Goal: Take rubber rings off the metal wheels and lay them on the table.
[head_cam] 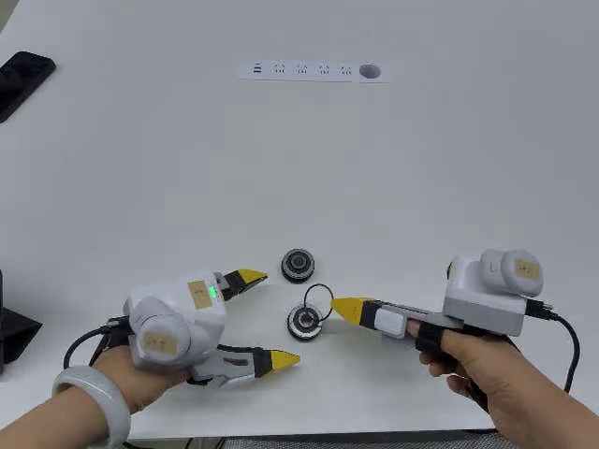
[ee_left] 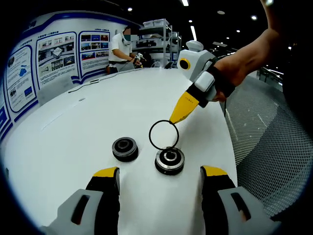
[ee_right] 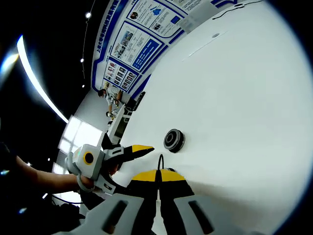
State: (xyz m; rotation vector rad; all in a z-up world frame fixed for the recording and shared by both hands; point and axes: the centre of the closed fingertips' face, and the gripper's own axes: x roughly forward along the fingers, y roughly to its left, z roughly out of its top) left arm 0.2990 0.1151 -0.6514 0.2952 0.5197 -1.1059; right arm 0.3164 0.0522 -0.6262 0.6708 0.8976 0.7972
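Observation:
Two small metal wheels lie on the white table (head_cam: 281, 168). The far wheel (head_cam: 298, 265) (ee_left: 125, 148) (ee_right: 173, 139) has a dark band around it. From the near wheel (head_cam: 304, 322) (ee_left: 169, 160) a thin black rubber ring (head_cam: 328, 293) (ee_left: 149, 135) (ee_right: 160, 160) stands up as a loop, its lower edge touching the wheel's top. My right gripper (head_cam: 348, 308) (ee_left: 180, 111) (ee_right: 156, 175) is shut on the ring's upper edge. My left gripper (head_cam: 268, 318) (ee_left: 159, 172) is open, its yellow fingertips (ee_right: 141, 148) either side of the near wheel, a little short of it.
A white power strip (head_cam: 314, 70) lies at the far side of the table. A black object (head_cam: 23, 75) sits at the far left, another (head_cam: 14, 332) at the left edge. The table's front edge runs just below my hands. A person (ee_left: 122, 46) stands in the background.

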